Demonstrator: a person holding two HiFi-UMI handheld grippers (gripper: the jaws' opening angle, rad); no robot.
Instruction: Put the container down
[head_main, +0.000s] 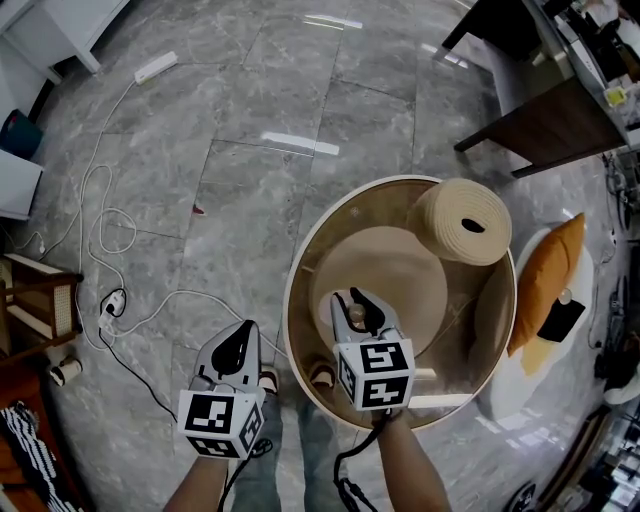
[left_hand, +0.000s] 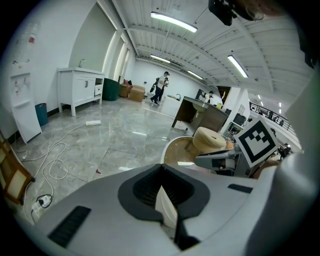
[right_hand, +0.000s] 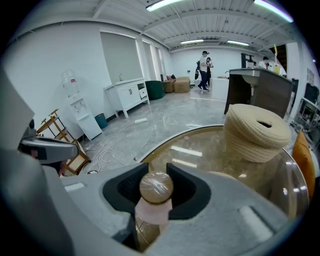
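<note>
Nearest the camera are the two tools. The right hand-held gripper (head_main: 360, 305) reaches over the bench and the left hand-held gripper (head_main: 240, 340) hangs over the floor (head_main: 250, 120) beside it.

**Layout, by size**
- Floor: grey stone tile, with loose cables (head_main: 110, 250) well to the left.
- Bench (head_main: 292, 262): round, with a glass top and a tan rim.
- Woven basket (head_main: 462, 222): stands on the far right part of the bench.
- Cushion (head_main: 545, 280): orange, just past the right rim.
- Container (right_hand: 156, 189): a small jar with a round wooden cap, clamped between the right jaws, above the near-left part of the glass.
- White piece (left_hand: 167, 205): thin, pinched between the closed left jaws. Its identity cannot be told.

**Progress**
The container is over the bench but not yet released. Whether its base touches the glass cannot be told. What is left, by judgement, is to lower it, open the jaws and withdraw.

**Clearances**
The near-left rim lies close to the right jaws. Bare glass extends from the jaws toward the basket. Set down inward from the rim.
</note>
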